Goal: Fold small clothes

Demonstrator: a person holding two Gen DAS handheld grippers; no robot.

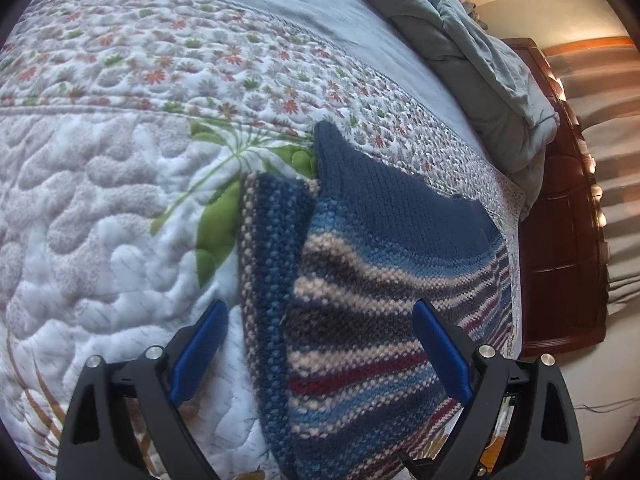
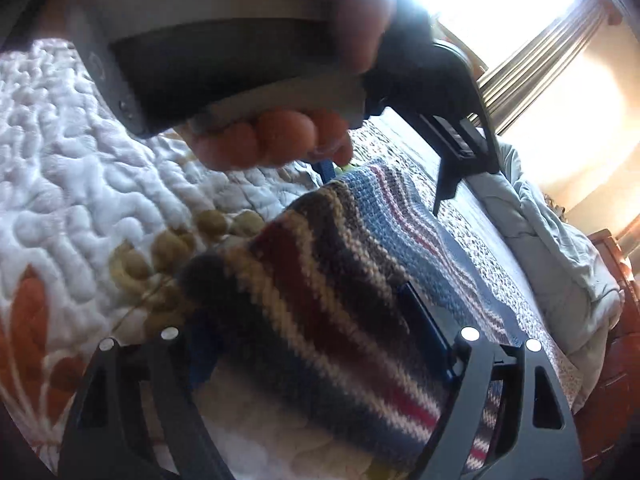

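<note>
A striped knitted sweater (image 1: pixel 380 240) in blue, cream and dark red lies partly folded on the quilted bedspread (image 1: pixel 100 200). One navy part points toward the far side. My left gripper (image 1: pixel 318 306) hangs open just above its near part, one blue pad over the quilt and the other over the knit. In the right wrist view the sweater (image 2: pixel 320 260) bulges up between the jaws of my right gripper (image 2: pixel 304 308). That gripper stands wide open, and the knit hides its left finger. A hand (image 2: pixel 280 140) holds the left gripper (image 2: pixel 386 182) above the sweater's far end.
A crumpled grey-blue duvet (image 1: pixel 480 60) is heaped along the far right of the bed and also shows as the duvet (image 2: pixel 560 248). Dark wooden furniture (image 1: pixel 560 240) stands beyond the bed's edge. A bright window with curtains (image 2: pixel 520 40) is behind.
</note>
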